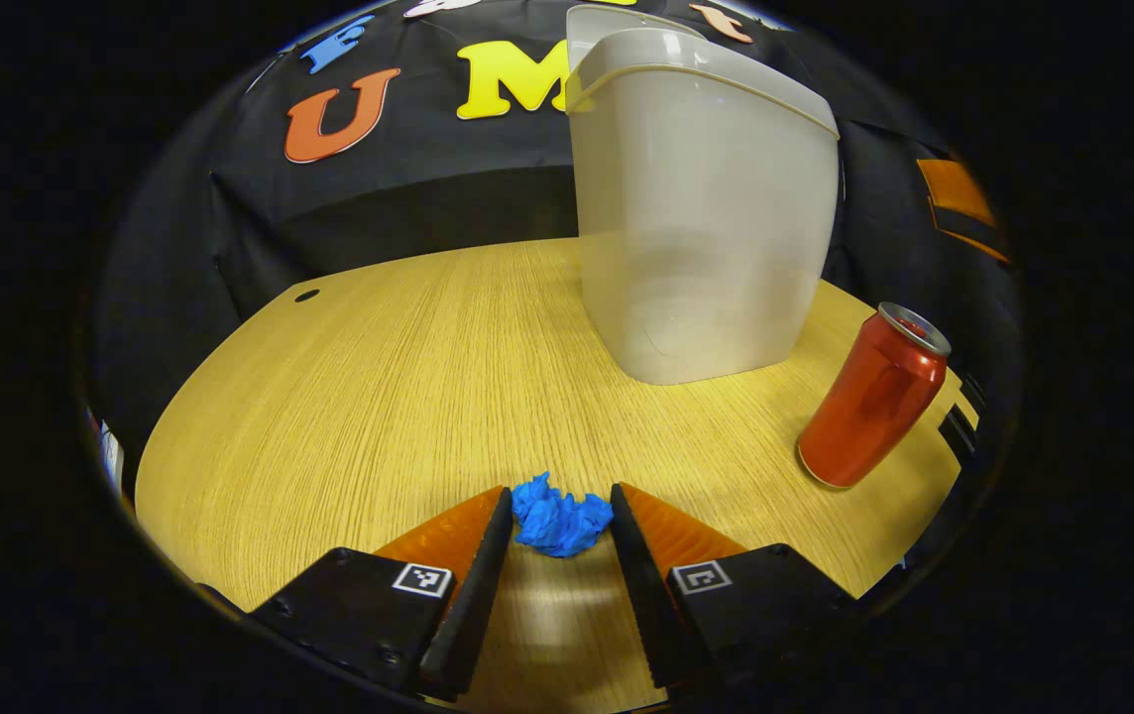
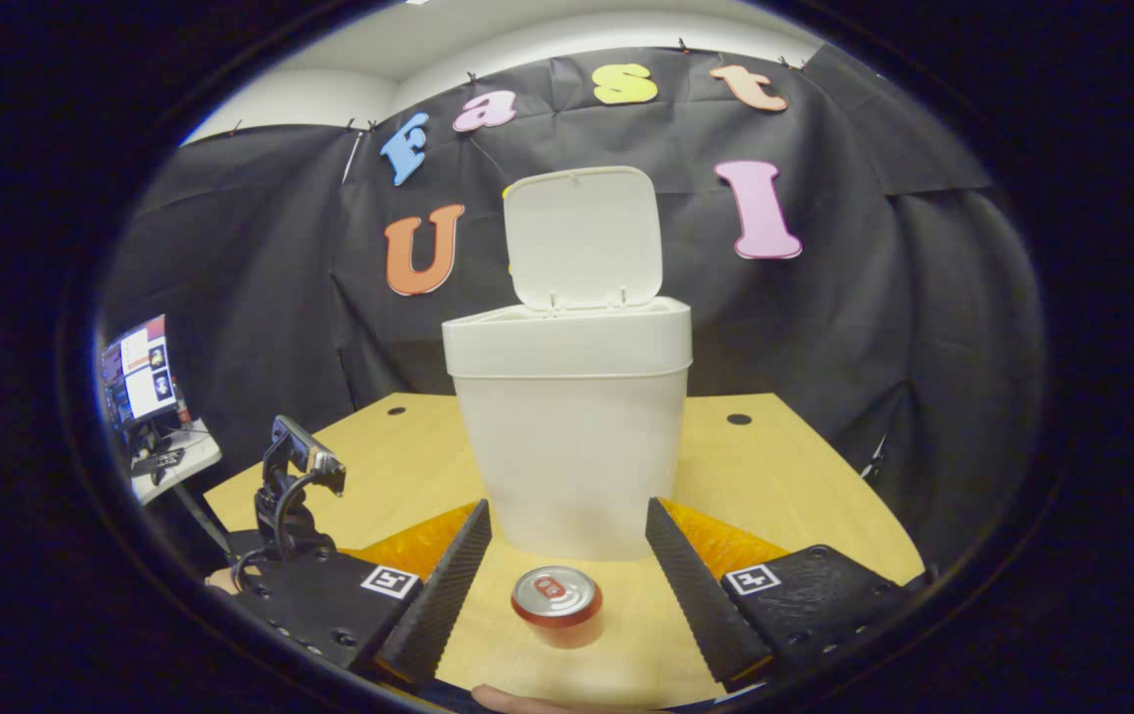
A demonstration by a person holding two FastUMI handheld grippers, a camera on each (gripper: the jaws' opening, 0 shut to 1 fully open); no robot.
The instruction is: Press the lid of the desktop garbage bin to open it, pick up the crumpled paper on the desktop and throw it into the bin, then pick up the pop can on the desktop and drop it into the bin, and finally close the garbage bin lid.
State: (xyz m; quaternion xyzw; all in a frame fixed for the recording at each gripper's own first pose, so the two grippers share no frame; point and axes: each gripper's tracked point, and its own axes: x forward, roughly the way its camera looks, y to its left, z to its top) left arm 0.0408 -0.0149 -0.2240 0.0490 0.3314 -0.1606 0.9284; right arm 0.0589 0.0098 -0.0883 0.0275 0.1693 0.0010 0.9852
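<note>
One step looks done: the lid (image 2: 582, 238) stands up and the bin (image 2: 572, 436) is open. Left claw (image 1: 561, 516) is spread, low on the table (image 1: 349, 397), its tips flanking the blue crumpled paper (image 1: 559, 518), not yet squeezed. Right claw (image 2: 567, 555) hangs released above the upright red can (image 2: 557, 603), which stands just before the bin. Paper, can and closing remain.
</note>
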